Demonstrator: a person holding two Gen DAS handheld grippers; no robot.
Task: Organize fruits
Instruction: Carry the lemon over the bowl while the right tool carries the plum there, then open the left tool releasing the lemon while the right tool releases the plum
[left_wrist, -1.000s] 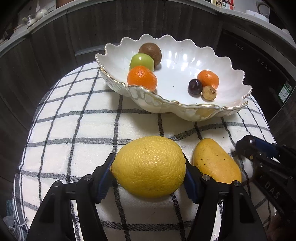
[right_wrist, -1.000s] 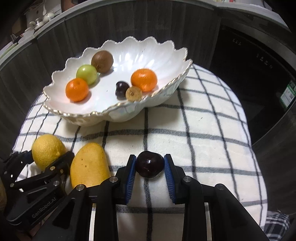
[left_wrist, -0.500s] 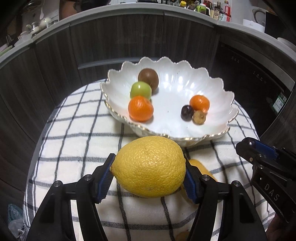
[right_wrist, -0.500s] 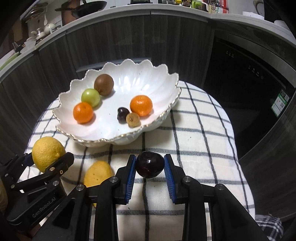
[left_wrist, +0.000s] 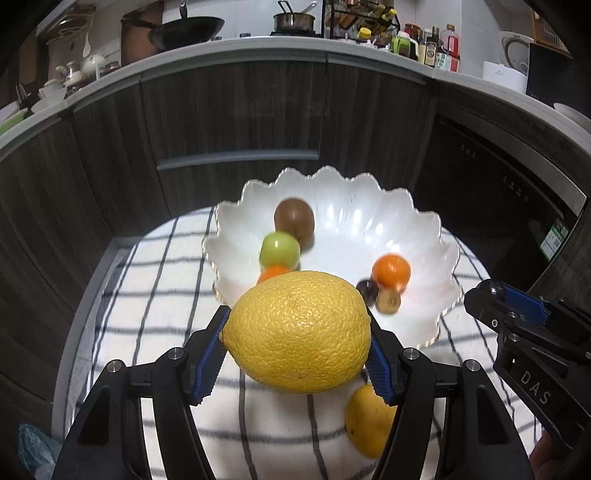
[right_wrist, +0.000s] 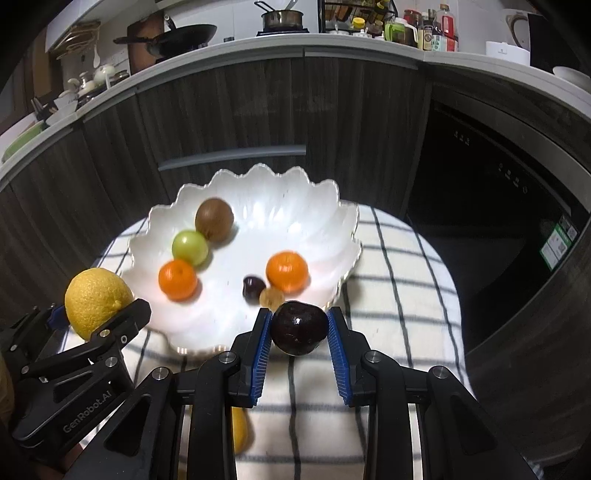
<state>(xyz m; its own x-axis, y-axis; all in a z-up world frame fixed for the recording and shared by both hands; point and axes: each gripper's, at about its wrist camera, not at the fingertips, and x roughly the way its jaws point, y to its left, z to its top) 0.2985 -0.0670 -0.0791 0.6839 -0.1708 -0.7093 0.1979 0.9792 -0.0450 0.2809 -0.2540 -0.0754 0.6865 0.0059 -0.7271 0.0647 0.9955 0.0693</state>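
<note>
While the left wrist view looks down its own fingers, the left gripper (left_wrist: 297, 349) is clamped on a large lemon (left_wrist: 297, 330), held above the checked cloth (left_wrist: 147, 288) just in front of the near rim of the scalloped white bowl (left_wrist: 424, 229). Inside the bowl lie a kiwi (left_wrist: 294, 220), a green fruit (left_wrist: 280, 251), two tangerines, the right one (left_wrist: 390, 272) plain to see, and two small fruits. A mango (left_wrist: 369, 419) lies on the cloth, on the near side of the bowl. From the right wrist view, the right gripper (right_wrist: 298, 330) is closed on a dark plum (right_wrist: 298, 327), likewise just short of the bowl's near rim (right_wrist: 192, 345), with the lemon (right_wrist: 96, 301) off the bowl's left edge. Judging from this, both fruits are bound for the bowl. A heavy lemon released too high could knock the resting fruit or chip the rim; the glossy plum may slip from the pads, and the two grippers could collide over the bowl.
</note>
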